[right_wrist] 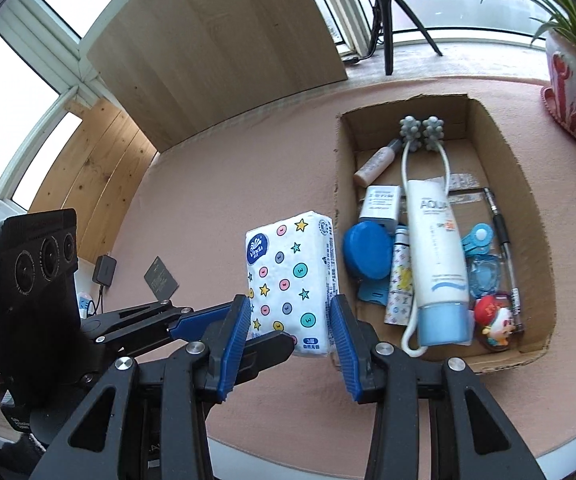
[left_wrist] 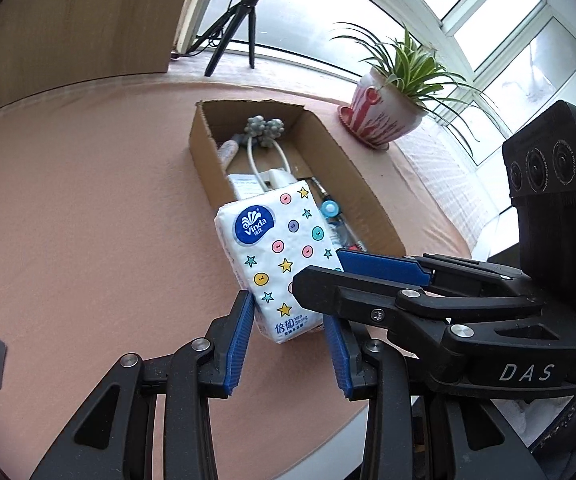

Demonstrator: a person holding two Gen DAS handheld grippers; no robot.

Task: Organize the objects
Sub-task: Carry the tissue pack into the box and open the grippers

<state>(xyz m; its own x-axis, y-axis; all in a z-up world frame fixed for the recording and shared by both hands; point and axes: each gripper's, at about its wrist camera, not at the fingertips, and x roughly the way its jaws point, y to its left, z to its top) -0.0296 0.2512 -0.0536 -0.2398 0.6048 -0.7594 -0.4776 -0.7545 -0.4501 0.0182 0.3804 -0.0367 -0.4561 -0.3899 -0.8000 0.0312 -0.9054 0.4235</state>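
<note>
A white Vinda tissue pack (left_wrist: 276, 264) (right_wrist: 288, 276) with coloured dots and stars hangs above the pink table, just left of an open cardboard box (left_wrist: 367, 208) (right_wrist: 527, 184). My left gripper (left_wrist: 288, 336) has both blue pads against the pack's lower end. My right gripper (right_wrist: 289, 332) also presses its pads on the pack's two sides. Each gripper crosses the other's view: the right gripper's fingers (left_wrist: 327, 292) cover the pack's lower right corner, and the left gripper's fingers (right_wrist: 268, 344) cover its lower left.
The box holds a sunscreen tube (right_wrist: 435, 256), a grey massage roller (right_wrist: 421, 130), a blue round case (right_wrist: 367, 256), a pen (right_wrist: 505, 248), clips and a small figurine (right_wrist: 493, 324). A potted plant (left_wrist: 383, 116) stands beyond the box. A black card (right_wrist: 161, 278) lies to the left. A wooden board (right_wrist: 216, 44) and tripod (left_wrist: 240, 28) stand behind.
</note>
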